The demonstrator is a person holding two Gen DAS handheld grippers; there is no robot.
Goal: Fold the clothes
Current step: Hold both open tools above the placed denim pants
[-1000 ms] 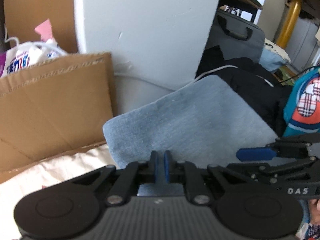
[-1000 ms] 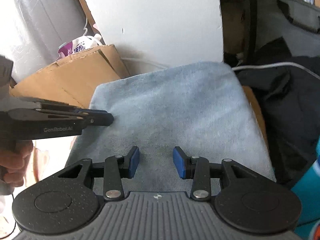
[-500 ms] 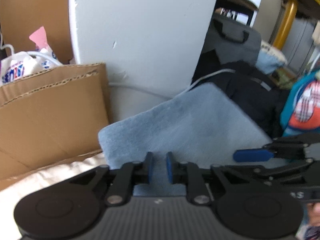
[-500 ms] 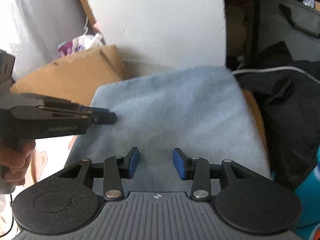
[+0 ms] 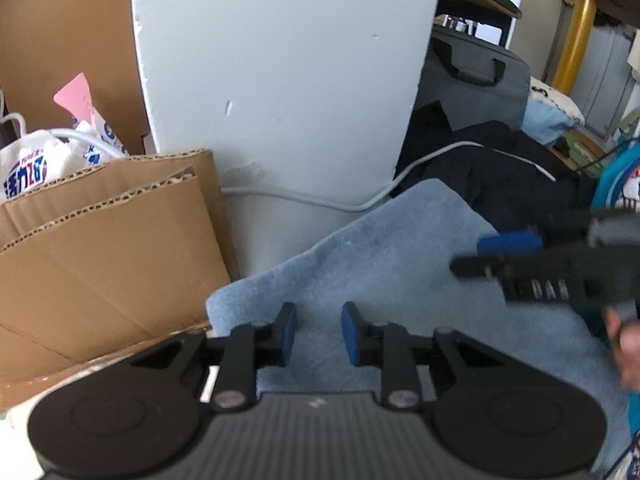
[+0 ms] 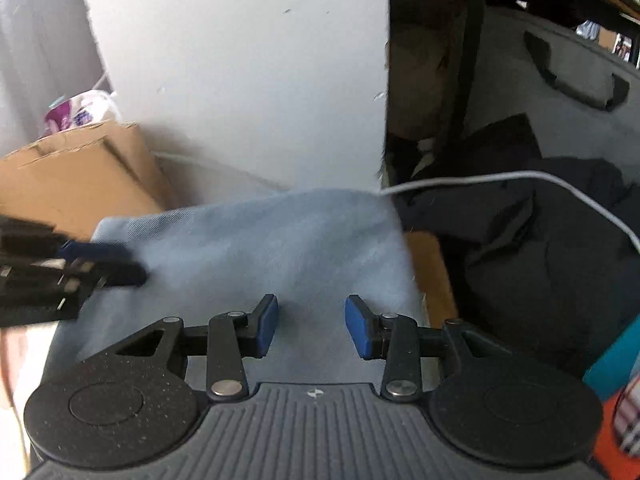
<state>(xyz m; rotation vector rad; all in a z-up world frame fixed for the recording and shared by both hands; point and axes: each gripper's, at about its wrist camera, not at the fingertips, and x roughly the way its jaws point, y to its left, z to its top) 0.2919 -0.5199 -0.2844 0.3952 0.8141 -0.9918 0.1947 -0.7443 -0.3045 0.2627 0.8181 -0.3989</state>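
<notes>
Now a folded light-blue garment (image 5: 384,264) lies flat at the foot of a white pillar (image 5: 280,80), with both grippers hovering over it.

Seen from the left wrist, the left gripper (image 5: 318,334) sits over the garment's near left corner; its blue-padded jaws have just been opening and stand slightly spread, pinching nothing. The right gripper (image 6: 311,326), over the garment's near edge, has its jaws spread wider, also with nothing between them. From the garment, a cardboard box (image 5: 108,248) stands at nine o'clock, with a printed plastic bag (image 5: 36,160) beyond it. Dark clothing (image 6: 540,248) is piled at three o'clock, crossed by a white cable (image 6: 500,178), and a grey carry bag (image 5: 476,76) stands at one o'clock.
</notes>
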